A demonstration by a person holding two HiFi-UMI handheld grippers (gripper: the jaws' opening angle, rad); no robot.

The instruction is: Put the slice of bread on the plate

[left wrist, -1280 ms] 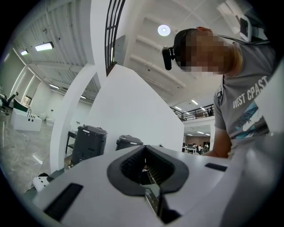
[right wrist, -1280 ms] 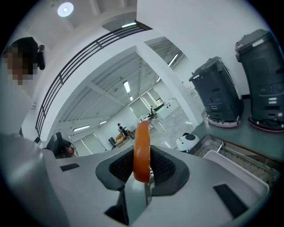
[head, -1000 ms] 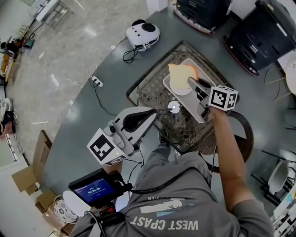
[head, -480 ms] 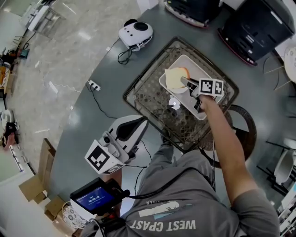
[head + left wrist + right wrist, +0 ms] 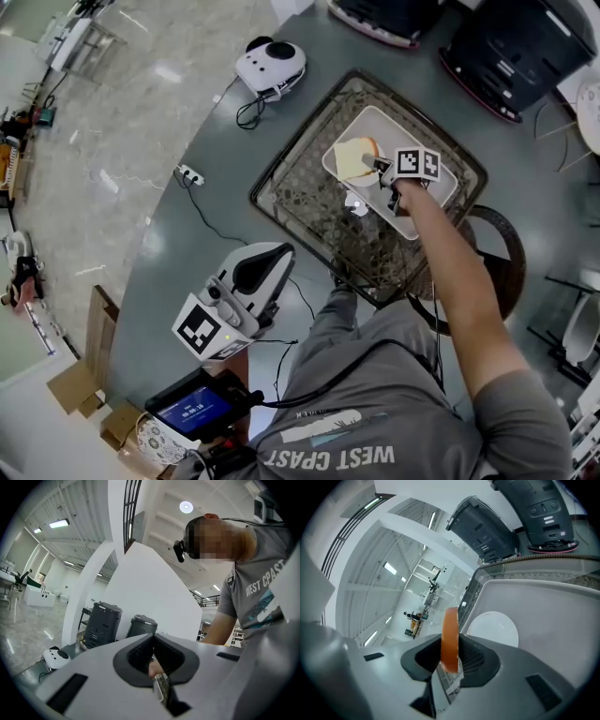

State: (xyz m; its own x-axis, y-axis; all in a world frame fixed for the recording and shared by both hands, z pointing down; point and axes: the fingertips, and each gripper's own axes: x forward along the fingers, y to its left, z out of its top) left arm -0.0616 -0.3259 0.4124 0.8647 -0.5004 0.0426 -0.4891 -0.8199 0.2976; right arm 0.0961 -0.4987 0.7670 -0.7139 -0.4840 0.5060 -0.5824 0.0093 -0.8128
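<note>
right gripper (image 5: 380, 167) clenched on tan slice of bread with orange crust (image 5: 450, 639), gripped edge-on between pads, low over round white plate (image 5: 493, 629) at far-left end of white rectangular tray (image 5: 441, 187) on dark woven mat (image 5: 300, 202). step judged: placing. next move called for tipping slice flat onto plate, then letting go. left gripper (image 5: 284, 253) idle near person, jaws together, nothing held. plate mostly hidden under slice in head view; slice-plate contact unclear.
</note>
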